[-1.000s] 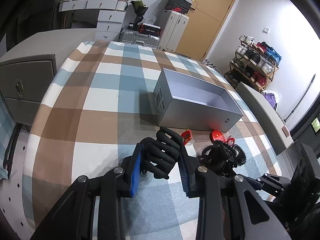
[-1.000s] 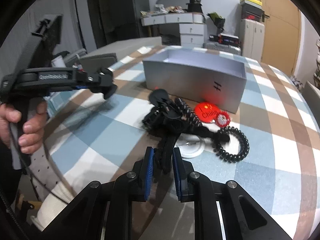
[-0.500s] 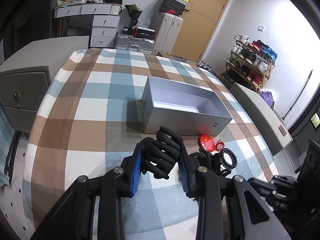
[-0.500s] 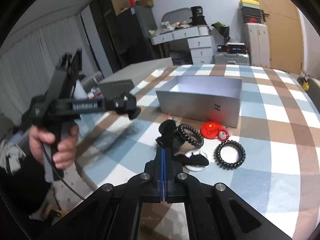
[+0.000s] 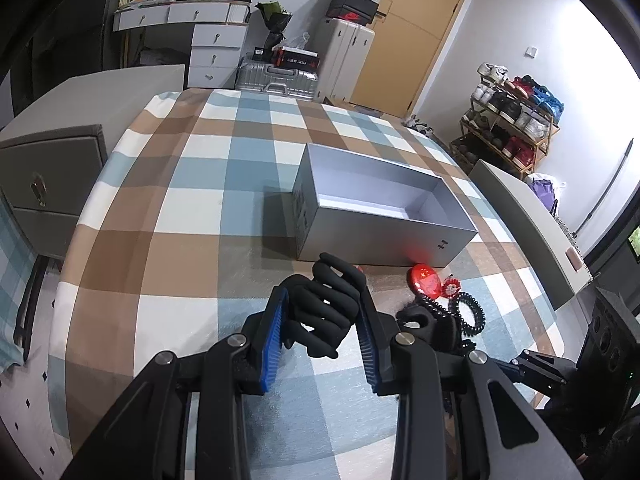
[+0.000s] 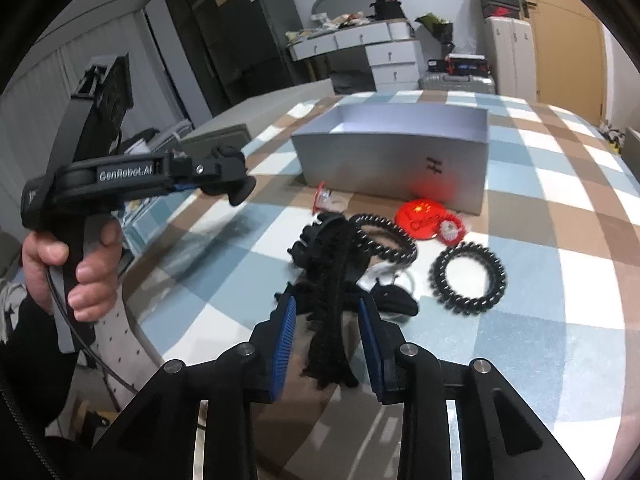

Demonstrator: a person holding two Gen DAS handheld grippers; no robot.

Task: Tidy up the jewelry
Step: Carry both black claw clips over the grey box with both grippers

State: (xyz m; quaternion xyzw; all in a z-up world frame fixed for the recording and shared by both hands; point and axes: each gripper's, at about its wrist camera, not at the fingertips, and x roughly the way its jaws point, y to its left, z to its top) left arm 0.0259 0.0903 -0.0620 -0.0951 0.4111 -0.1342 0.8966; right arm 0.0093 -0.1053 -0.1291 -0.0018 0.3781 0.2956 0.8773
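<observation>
Since half a second ago, the right tongs have gone from fully closed to wide open, and a black fringed hair accessory now lies between their blue pads without clear contact on either side. Left tongs are unchanged: partly open, clamped on a black claw hair clip held above the worktop.

Open checked cloth fills the left half of the left wrist view, bare up to the rounded worktop edge. At frame centre stands the open grey box, its interior bare. Just below its near wall lie a red badge, a small red-and-white brooch, two black spiral hair ties and, and a small clear-and-red item, well apart from the worktop edge.

A white dresser, a silver suitcase, a wooden door and a shoe rack occupy the upper frame.
</observation>
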